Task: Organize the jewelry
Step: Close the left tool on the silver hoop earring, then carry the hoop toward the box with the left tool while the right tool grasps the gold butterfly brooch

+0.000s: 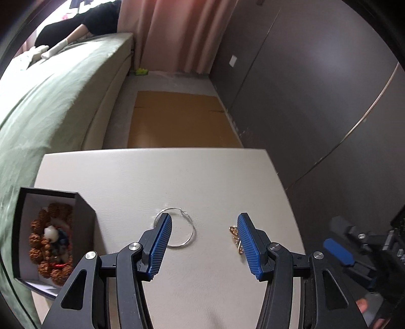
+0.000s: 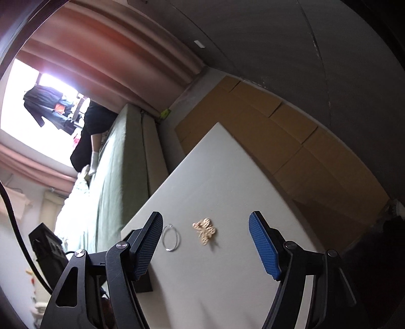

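Observation:
A thin silver hoop (image 1: 186, 229) lies on the white table (image 1: 177, 177), partly behind my left gripper's left fingertip. A small gold brooch (image 1: 234, 236) lies to its right, beside the right fingertip. My left gripper (image 1: 204, 222) is open and empty above them. An open black box (image 1: 83, 215) at the table's left holds a brown bead bracelet (image 1: 41, 227). In the right wrist view the hoop (image 2: 171, 238) and the brooch (image 2: 204, 230) lie between the fingers of my open, empty right gripper (image 2: 206, 224). The right gripper also shows in the left wrist view (image 1: 339, 254) at the right edge.
A bed with a green cover (image 1: 50, 101) runs along the table's left side, with a person (image 1: 83, 22) leaning over it at the far end. Flattened cardboard (image 1: 177, 119) lies on the floor beyond the table. A dark wall (image 1: 303, 88) stands to the right.

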A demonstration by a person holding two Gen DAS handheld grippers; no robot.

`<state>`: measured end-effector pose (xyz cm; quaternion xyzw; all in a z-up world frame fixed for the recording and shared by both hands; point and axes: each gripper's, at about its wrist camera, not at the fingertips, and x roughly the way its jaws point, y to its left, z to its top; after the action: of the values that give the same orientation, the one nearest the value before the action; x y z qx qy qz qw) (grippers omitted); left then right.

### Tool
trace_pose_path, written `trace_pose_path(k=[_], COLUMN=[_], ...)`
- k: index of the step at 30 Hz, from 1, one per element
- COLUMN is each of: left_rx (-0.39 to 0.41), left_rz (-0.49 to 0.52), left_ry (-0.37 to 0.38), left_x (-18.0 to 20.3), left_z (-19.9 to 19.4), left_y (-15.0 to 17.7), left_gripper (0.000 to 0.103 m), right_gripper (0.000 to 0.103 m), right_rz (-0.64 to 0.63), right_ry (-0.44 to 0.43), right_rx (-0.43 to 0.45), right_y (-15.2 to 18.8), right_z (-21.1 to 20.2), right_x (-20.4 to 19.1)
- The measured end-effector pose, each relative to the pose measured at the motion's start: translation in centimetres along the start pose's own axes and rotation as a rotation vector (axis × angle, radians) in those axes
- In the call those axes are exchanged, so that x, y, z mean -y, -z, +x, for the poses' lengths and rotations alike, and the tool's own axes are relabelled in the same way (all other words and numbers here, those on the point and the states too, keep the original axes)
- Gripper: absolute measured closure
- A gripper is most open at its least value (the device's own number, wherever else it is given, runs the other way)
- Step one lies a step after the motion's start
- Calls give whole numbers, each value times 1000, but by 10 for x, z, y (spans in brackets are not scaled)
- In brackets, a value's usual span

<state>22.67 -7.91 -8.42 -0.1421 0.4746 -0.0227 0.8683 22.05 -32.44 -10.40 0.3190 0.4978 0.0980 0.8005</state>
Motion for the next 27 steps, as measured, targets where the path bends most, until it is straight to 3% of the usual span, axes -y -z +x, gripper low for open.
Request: trace_pose_path(k=[5, 15, 20, 22, 24, 27], left_rx=[-71, -139, -133, -126, -124, -133], left_rz=[-32, -15, 24, 41, 80, 66], left_ry=[-56, -188, -260, -270, -256, -210], left_x=[-1, -2, 4, 5, 7, -4], left_z=[31, 69, 76, 76, 75, 66], left_y=[-8, -7, -3, 0, 3, 11], left_gripper=[63, 65, 81, 84, 98, 101], right_gripper=[32, 32, 32, 32, 32, 32], right_rz=[80, 118, 127, 128, 124, 102], right_ry=[-16, 18, 29, 30, 19, 0], right_rx=[12, 5, 5, -4, -19, -66], right_y=[-4, -4, -4, -3, -2, 0], right_z=[-2, 0, 1, 2, 5, 15], right_x=[17, 24, 26, 28, 25, 21])
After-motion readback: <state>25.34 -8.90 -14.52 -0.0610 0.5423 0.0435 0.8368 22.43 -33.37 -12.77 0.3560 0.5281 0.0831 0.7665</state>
